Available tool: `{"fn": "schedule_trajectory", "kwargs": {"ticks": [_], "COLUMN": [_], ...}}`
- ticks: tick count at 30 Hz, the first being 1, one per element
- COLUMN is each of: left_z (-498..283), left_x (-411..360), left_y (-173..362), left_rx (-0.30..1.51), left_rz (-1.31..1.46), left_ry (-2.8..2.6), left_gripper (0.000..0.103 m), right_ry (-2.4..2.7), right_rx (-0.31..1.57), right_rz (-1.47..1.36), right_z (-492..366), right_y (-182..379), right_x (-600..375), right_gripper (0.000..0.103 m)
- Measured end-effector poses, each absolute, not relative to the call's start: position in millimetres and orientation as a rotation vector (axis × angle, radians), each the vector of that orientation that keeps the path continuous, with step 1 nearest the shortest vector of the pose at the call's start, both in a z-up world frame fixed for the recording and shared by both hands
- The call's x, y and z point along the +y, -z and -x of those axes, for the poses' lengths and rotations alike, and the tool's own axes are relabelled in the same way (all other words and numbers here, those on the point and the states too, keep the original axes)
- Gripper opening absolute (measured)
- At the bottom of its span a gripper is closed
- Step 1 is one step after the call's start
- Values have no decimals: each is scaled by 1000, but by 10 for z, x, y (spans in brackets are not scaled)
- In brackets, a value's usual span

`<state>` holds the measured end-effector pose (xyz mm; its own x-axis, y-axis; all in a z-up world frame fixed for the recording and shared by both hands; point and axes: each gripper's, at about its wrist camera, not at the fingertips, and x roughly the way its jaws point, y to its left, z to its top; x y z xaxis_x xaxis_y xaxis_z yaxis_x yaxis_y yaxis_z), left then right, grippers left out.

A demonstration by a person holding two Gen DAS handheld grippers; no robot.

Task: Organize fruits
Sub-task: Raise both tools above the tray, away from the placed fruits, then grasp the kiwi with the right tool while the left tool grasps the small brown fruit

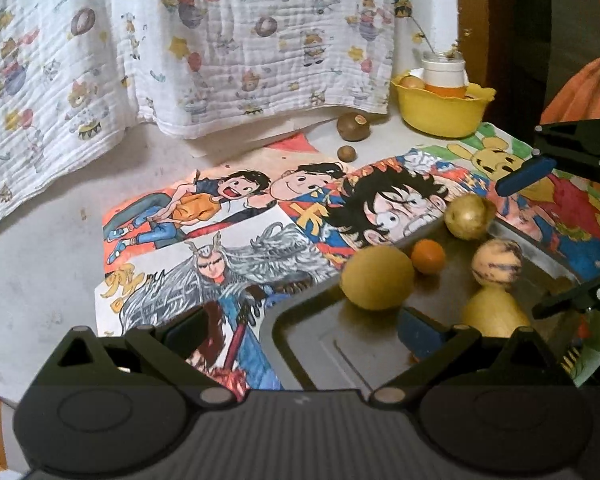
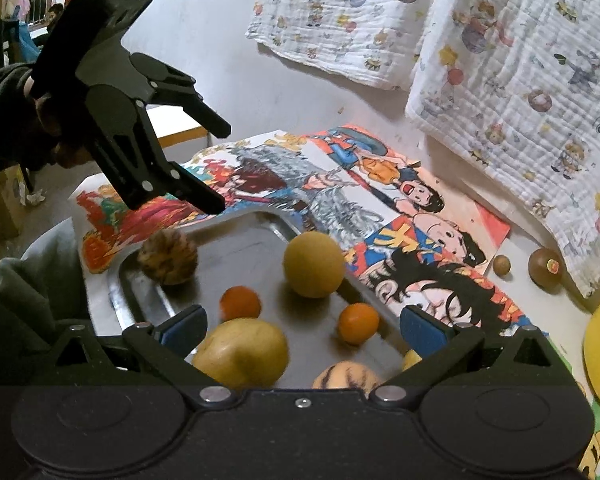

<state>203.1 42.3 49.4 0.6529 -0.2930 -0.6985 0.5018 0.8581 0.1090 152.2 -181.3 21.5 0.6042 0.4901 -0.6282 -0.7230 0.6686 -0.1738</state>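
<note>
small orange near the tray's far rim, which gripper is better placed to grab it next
Right, probably. The right gripper is open with the small orange between its fingers; the left gripper hangs over the metal tray's far corner.

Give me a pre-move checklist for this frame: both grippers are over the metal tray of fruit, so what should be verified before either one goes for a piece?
1. Left gripper open and empty: ok, nothing between its fingers.
2. Right gripper open and empty: ok, jaws wide above the fruit.
3. Fruit resting inside the metal tray: ok; the round yellow fruit, two small oranges and a pale yellow fruit lie loose in it.
4. Yellow bowl has room: cannot tell, a white jar already stands in it.
5. Stray fruit off the tray: not ok, two brown fruits sit on the table beside the bowl.
6. Grippers apart from each other: ok.
</note>
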Motion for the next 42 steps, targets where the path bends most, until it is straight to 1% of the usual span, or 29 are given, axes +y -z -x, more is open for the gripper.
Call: {"fn": "schedule_trajectory", "kwargs": {"ticks": [7,13,21,28,31,36,37,38,42], "left_z": [-2491,-2926,-3572,-4078,-4224,-4412,-4441,-4473,-4554], "left_x": [307,111,-303,-740,-870,-1007,-1026,-1039,-1099], "left_y": [-430,-352,-279,-92,-7,95,110,124,165], "left_rx": [757,742,724,724,729,722,721,721,735], "left_rz": [-268,-285,-283,-250,-234,-200,-192,-181,-136], "left_ry": [459,476,493,503,510,523,525,529,564], "left_gripper": [103,103,103,103,103,102,102,100,96], "right_ry": [-653,-466,-235,-89,-45,9,24,33,69], "right_rx": [533,513,597,701,722,758,769,776,797], "right_rz": [412,386,103,-93,-100,-116,-127,-136,-136], "right_z": [-1917,-2377,-3253,-4090,-4362,-4685,-4744,-4787,-4960], "right_y": [-314,-413,-530,-488,-405,-241,-200,-169,-70], "right_x": [-1996,-2261,-2663,-2836,-2851,-2871,-2883,-2890,-2821], "right_gripper": [102,102,102,102,101,96,96,91,91]}}
